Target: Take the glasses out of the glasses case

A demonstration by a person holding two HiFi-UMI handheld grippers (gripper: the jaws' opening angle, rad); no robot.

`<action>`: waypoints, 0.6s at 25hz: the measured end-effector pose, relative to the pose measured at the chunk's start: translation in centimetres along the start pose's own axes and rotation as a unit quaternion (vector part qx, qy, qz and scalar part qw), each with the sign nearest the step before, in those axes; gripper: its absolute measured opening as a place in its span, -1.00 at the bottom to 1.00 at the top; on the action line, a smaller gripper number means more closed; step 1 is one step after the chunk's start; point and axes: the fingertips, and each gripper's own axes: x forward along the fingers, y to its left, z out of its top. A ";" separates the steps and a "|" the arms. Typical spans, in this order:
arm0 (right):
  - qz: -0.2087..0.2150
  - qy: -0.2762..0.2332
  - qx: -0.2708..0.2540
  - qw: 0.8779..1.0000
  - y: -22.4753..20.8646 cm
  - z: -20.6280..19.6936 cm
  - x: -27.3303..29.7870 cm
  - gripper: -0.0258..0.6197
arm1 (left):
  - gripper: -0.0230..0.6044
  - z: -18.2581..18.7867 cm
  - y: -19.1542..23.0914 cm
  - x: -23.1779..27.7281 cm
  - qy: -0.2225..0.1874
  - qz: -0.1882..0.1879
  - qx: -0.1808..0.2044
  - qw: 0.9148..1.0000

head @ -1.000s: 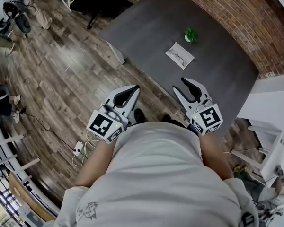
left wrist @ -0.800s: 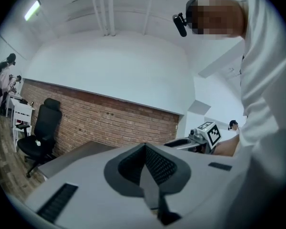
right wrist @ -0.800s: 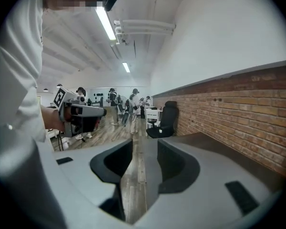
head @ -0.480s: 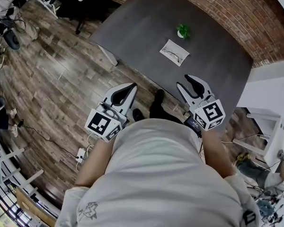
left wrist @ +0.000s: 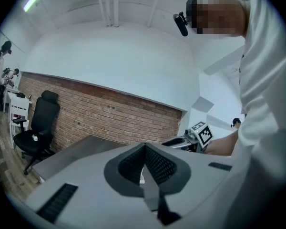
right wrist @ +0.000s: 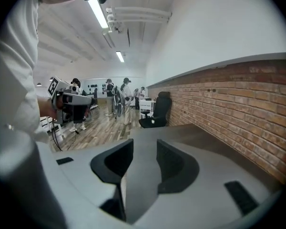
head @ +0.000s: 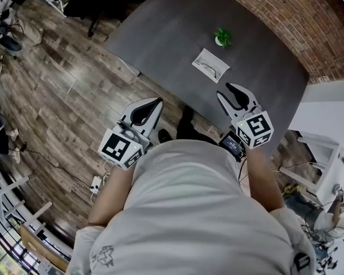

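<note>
Case on counter, glasses in it | left gripper jaws together, over floor | right gripper jaws apart, empty

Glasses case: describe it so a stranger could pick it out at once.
Find the dark grey table by the brick wall. Near its middle lies the glasses case, close to a small green plant. It is the only flat, pale rectangle there, with glasses showing on it.

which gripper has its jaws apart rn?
The right gripper: a gap shows between its jaws. On the left gripper they are shut together, with nothing between.
</note>
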 end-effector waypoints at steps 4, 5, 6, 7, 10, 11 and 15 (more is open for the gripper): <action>0.009 0.020 -0.001 1.000 -2.5 -1.0 2.3 -0.45 | -0.89 -0.6 1.5 2.1 0.016 0.002 -0.007 1.000; 0.011 0.025 -0.002 1.000 -3.3 -1.2 3.0 -0.45 | -0.89 -0.8 1.9 2.7 0.019 0.003 -0.010 1.000; 0.014 0.031 -0.002 0.999 -3.9 -1.5 3.5 -0.45 | -0.89 -0.9 2.3 3.3 0.023 0.004 -0.013 1.000; 0.017 0.036 -0.004 0.999 -4.5 -1.9 4.1 -0.45 | -0.89 -1.1 2.7 3.8 0.027 0.006 -0.016 0.999; 0.029 0.053 -0.016 0.998 -6.0 -3.3 5.4 -0.47 | -0.89 -2.1 3.5 5.6 0.037 0.008 -0.028 0.999; 0.033 0.060 -0.019 0.997 -6.5 -3.8 5.8 -0.47 | -0.89 -2.4 3.7 6.2 0.040 0.008 -0.031 0.999; 0.047 0.090 -0.024 0.995 -8.0 -6.2 7.2 -0.47 | -0.89 -3.6 4.3 8.3 0.055 0.009 -0.044 0.997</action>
